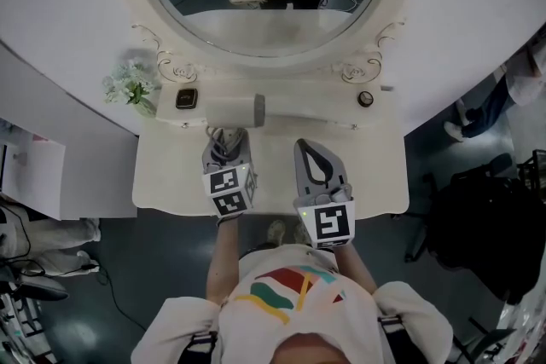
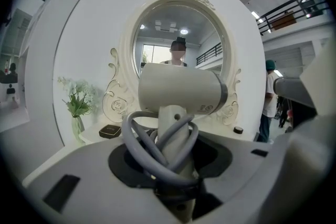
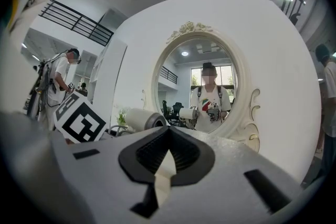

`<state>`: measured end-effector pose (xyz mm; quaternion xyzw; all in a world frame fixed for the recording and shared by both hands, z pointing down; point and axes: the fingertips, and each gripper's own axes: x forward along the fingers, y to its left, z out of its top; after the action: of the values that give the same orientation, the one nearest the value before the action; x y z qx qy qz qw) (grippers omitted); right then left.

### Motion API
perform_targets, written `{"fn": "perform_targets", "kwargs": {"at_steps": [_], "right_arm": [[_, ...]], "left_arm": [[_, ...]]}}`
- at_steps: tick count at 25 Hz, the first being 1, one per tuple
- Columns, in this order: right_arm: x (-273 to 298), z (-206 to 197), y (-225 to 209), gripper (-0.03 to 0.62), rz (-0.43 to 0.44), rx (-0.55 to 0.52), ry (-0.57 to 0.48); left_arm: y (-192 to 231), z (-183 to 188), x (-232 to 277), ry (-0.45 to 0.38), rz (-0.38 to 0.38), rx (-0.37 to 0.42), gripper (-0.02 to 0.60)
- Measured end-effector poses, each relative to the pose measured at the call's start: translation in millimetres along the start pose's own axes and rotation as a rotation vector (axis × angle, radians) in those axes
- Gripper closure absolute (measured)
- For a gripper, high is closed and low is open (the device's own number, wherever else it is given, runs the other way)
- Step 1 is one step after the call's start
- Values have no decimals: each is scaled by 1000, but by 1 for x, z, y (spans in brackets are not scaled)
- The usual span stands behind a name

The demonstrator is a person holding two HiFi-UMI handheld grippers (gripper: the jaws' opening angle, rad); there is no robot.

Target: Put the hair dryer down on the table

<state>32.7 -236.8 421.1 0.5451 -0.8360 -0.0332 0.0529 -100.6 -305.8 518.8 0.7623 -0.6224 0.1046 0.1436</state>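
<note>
In the head view, the white hair dryer [image 1: 235, 111] has its barrel lying crosswise over the back of the white vanity table [image 1: 171, 175], nozzle end pointing right. My left gripper [image 1: 227, 141] is shut on its handle. In the left gripper view the hair dryer [image 2: 178, 89] stands upright between the jaws, and a grey cord [image 2: 149, 152] is looped round the handle. Whether it touches the table I cannot tell. My right gripper [image 1: 307, 147] rests beside it to the right, shut and holding nothing. The right gripper view shows the dryer's barrel [image 3: 140, 119] to the left.
A large oval mirror [image 1: 264, 4] rises behind the table. On the raised back ledge are a vase of flowers [image 1: 130, 85], a small dark box [image 1: 186, 98] and a small round dark object [image 1: 365, 99]. A person [image 1: 512, 89] stands off to the right.
</note>
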Motion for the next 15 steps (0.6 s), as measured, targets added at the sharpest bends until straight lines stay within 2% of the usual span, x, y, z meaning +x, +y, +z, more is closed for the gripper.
{"fn": "perform_targets", "kwargs": {"at_steps": [15], "right_arm": [[-6, -6, -3, 594, -13, 14, 36]], "left_arm": [[0, -54, 20, 152, -19, -54, 405]]}}
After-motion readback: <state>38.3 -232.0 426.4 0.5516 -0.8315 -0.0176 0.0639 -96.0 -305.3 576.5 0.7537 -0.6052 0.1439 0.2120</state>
